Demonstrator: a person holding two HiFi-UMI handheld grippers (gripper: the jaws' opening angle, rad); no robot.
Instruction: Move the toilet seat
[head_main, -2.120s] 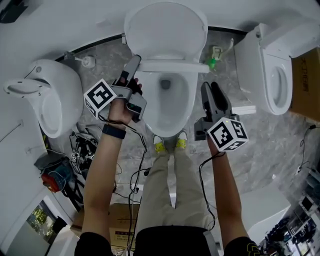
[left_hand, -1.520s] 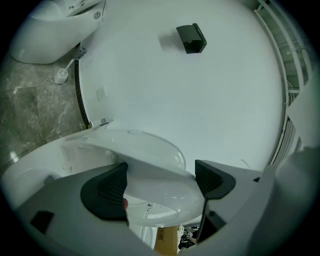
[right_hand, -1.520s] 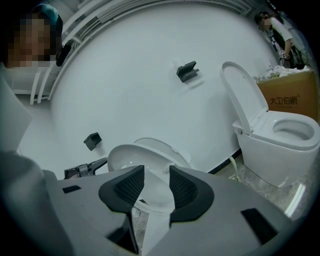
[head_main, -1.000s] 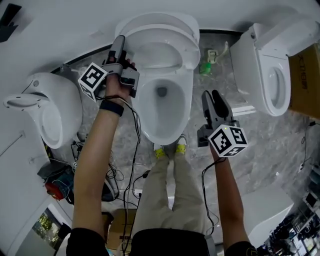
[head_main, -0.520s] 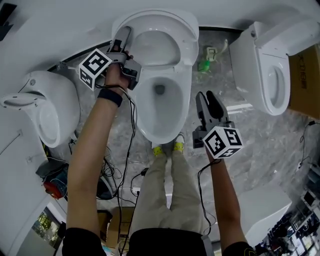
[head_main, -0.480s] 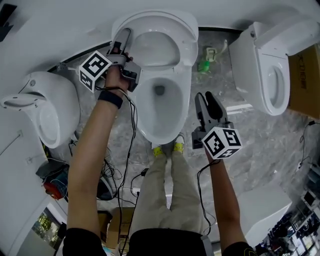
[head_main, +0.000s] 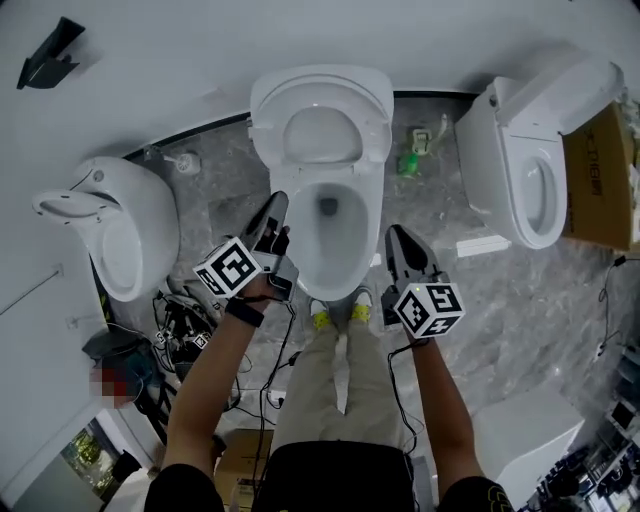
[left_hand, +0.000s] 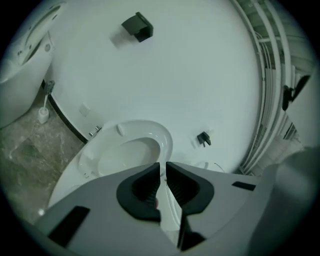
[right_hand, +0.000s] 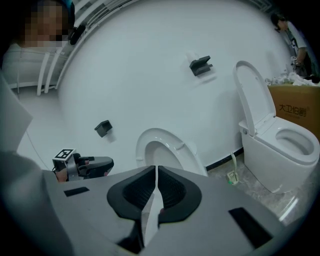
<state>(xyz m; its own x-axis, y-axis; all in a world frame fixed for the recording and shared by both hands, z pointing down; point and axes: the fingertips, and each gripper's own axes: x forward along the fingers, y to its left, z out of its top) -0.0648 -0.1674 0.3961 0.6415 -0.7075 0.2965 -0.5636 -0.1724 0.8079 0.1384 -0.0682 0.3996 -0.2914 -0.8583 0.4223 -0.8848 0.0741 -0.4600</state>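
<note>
White seat upright; left tongs, right tongs closing, empty; only right gripper view shows bystander.

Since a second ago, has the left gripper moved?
Yes. The left gripper has pulled back from the raised toilet seat toward the person, now beside the bowl, at its left front. Its jaws are closing on nothing.

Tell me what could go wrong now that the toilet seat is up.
1. The seat stands up by the wall with nothing holding it: the left gripper and right gripper are clear of it, jaws closing on nothing. It might drop onto the bowl.
2. A cable hangs from the left gripper near the shoes; a step might snag it.
</note>
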